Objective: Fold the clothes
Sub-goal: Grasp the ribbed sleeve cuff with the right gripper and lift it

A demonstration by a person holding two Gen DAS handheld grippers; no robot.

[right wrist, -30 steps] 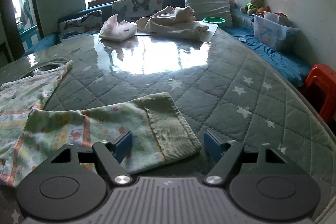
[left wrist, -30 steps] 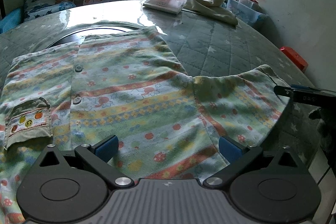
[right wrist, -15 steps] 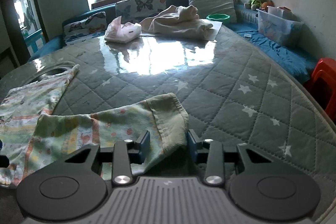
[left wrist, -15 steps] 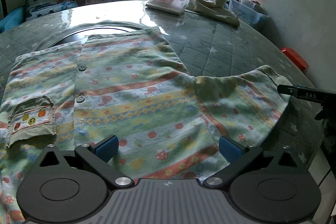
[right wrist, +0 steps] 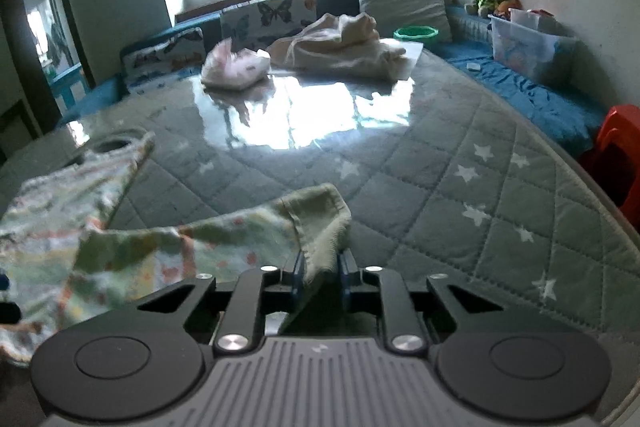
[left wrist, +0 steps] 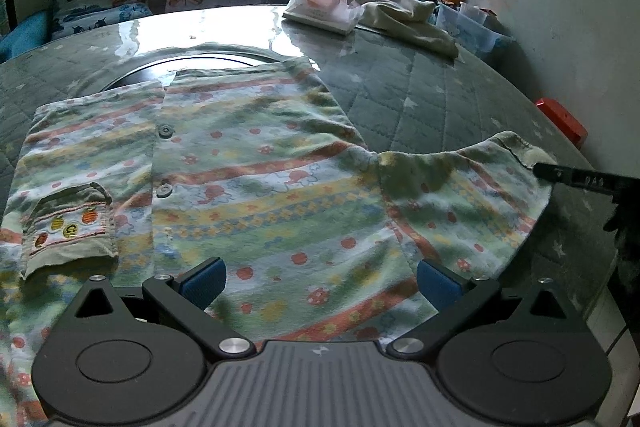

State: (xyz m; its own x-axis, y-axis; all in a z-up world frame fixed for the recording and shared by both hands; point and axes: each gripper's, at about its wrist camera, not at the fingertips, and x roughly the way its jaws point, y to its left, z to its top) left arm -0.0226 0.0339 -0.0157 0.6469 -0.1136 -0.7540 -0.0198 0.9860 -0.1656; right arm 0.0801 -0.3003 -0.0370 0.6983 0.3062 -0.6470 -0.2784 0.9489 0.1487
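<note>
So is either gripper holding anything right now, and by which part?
The right gripper is closing on the ribbed green cuff of the striped patterned cotton shirt's sleeve. The left gripper is open, holding nothing.

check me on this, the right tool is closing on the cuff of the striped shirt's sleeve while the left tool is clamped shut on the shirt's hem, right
Not quite. The left tool is open, its blue pads standing wide apart over the striped shirt; the left wrist view shows nothing pinched. The rest holds: in the right wrist view, the right tool is closing on the cuff of the sleeve.
</note>
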